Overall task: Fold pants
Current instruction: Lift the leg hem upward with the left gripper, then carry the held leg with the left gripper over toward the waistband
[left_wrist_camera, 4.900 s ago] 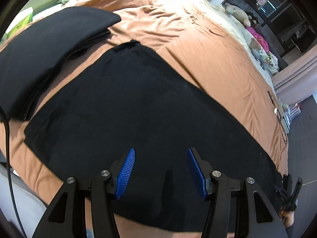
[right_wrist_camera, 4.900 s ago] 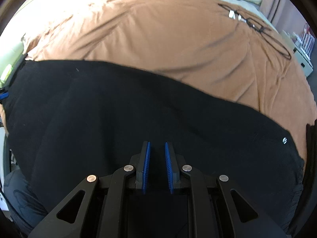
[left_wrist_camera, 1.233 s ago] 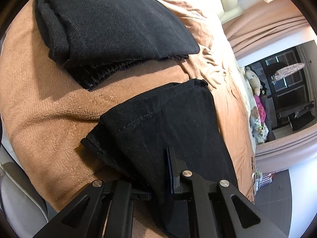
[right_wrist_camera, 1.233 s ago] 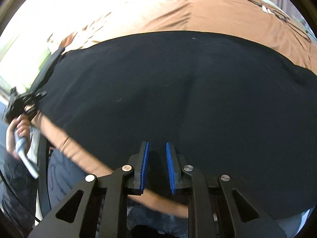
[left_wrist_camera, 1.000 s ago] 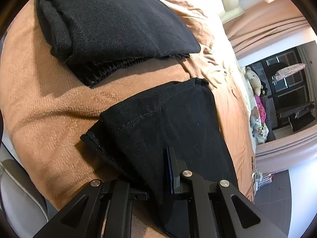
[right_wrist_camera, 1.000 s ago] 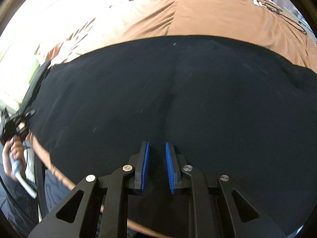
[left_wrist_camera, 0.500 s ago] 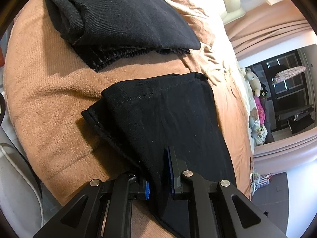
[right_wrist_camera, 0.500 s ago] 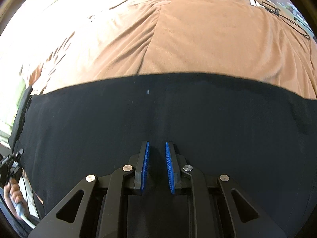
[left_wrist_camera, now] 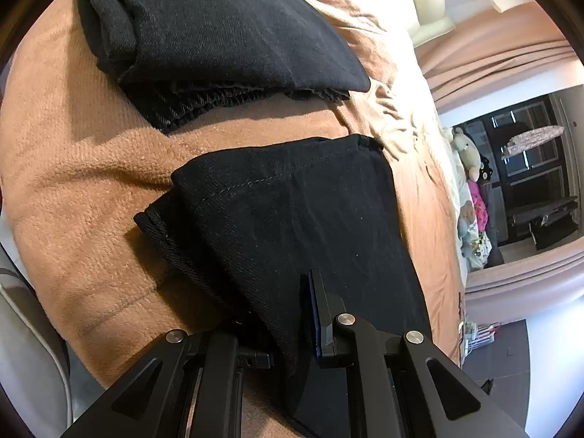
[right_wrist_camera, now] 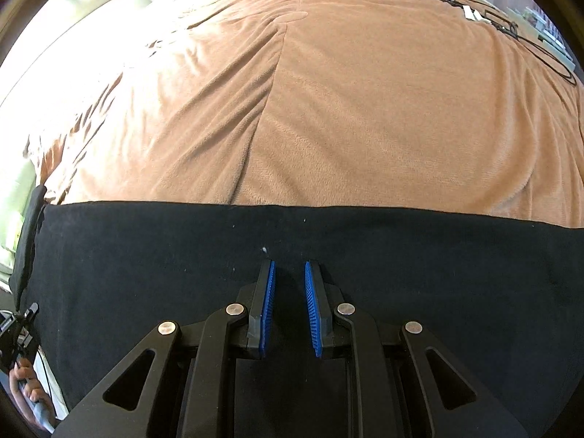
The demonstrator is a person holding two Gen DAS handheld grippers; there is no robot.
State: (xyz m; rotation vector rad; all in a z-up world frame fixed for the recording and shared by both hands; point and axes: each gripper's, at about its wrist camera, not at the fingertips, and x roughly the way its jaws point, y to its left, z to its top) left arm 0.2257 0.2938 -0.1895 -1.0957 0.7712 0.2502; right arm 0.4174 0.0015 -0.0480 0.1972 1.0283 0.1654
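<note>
The black pants (left_wrist_camera: 292, 200) lie on a brown blanket (left_wrist_camera: 73, 182) on a bed. My left gripper (left_wrist_camera: 288, 292) is shut on their hem end: cloth runs over the left finger and hides it, and only the right finger (left_wrist_camera: 321, 306) shows. In the right wrist view the pants (right_wrist_camera: 438, 255) form a long band with a straight far edge. My right gripper (right_wrist_camera: 288, 266) sits over it, the blue pads a narrow gap apart with black cloth between them. The left gripper (right_wrist_camera: 14, 332) and the hand (right_wrist_camera: 29, 394) holding it show at that view's lower left.
A stack of folded black garments (left_wrist_camera: 219, 29) lies just beyond the hem. The brown blanket (right_wrist_camera: 328, 91) spreads wide past the pants. A black cable (right_wrist_camera: 529, 36) lies at its far right. Soft toys (left_wrist_camera: 463, 146) and curtains (left_wrist_camera: 492, 62) stand beyond the bed.
My right gripper has moved forward across the bed with the cloth; the pants' far edge now lies straight and close, with far more blanket beyond. The left gripper keeps its grip and place.
</note>
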